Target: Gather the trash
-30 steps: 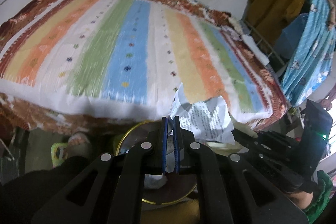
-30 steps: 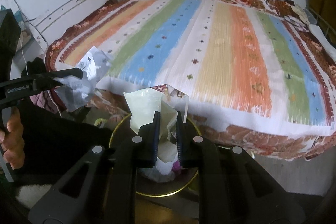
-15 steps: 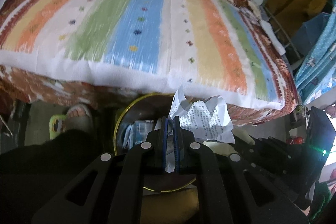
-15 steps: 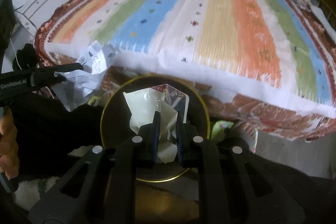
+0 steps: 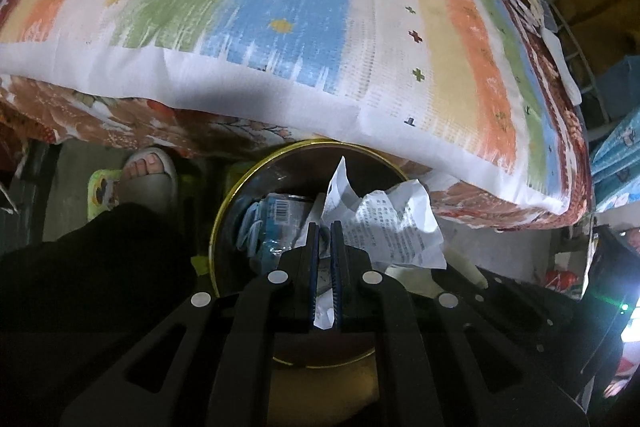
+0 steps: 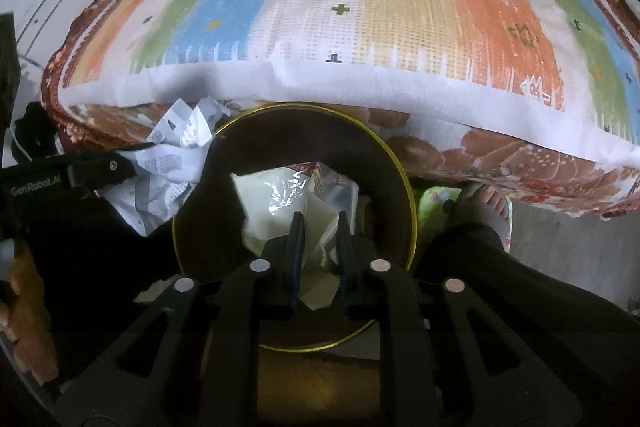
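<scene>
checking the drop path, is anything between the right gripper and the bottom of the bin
Yes. In the right wrist view, the right gripper holds a pale plastic wrapper over the gold-rimmed bin; a printed packet lies below.

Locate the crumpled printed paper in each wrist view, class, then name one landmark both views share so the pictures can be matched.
Left wrist view: the crumpled printed paper sits centre, just right of the middle, pinched in the left gripper above the bin.
Right wrist view: it appears at the left, beside the bin's rim, held by the left gripper.
Shared landmark: the gold-rimmed round bin below the bed's edge.
</scene>
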`<state>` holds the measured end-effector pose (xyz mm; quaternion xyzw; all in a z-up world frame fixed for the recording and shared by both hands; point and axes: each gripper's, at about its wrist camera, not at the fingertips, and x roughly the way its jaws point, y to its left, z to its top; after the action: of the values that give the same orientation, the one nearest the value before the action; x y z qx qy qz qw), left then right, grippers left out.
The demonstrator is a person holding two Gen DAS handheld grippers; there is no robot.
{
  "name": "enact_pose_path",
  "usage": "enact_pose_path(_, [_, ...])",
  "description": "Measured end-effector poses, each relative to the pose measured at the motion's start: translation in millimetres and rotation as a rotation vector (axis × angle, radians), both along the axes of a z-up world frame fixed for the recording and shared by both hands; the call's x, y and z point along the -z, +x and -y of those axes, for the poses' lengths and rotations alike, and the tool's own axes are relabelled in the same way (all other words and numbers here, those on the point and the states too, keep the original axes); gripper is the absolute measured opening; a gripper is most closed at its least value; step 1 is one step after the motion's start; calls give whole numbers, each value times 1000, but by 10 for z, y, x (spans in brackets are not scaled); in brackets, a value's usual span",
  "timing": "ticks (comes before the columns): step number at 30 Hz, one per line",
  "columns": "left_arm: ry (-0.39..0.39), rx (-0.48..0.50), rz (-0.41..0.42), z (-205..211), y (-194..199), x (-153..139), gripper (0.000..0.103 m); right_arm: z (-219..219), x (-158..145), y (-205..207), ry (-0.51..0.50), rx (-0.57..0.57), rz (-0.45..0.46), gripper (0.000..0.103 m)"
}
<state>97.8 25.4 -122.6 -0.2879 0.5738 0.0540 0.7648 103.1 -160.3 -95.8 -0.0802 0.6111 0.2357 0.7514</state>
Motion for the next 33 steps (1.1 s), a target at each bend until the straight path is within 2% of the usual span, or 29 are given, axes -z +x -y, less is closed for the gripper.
enact_pose_path(2, [-9,-24,0,-40,66,57,21,6,40,70,10,29,-10,26])
enact_pose_path(3, [-18,-48,-3,-77,90,91,38,7,79,111,12,51,-19,27])
enact_pose_path(6, [-16,-84,-25,-132,135,168,39,-11,162,158,7,70,-37,37])
enact_pose_path(15, [7,-58,23,-100,115,-15,39,-4,56,80,29,44,-21,41])
enact_pose_path(19, [16,-41,40,-106,73,-102,45,41,-67,36,36,39,11,47])
enact_pose_path(25, [35,24,84,-20,-51,-272,53,82,-291,-69,58,4,71,49])
enact_pose_path(28, [66,76,116,77,-133,-379,59,111,-391,-128,70,-13,93,52])
enact_pose_path(33, [175,150,189,180,-311,-605,68,250,-588,-250,90,-23,156,59])
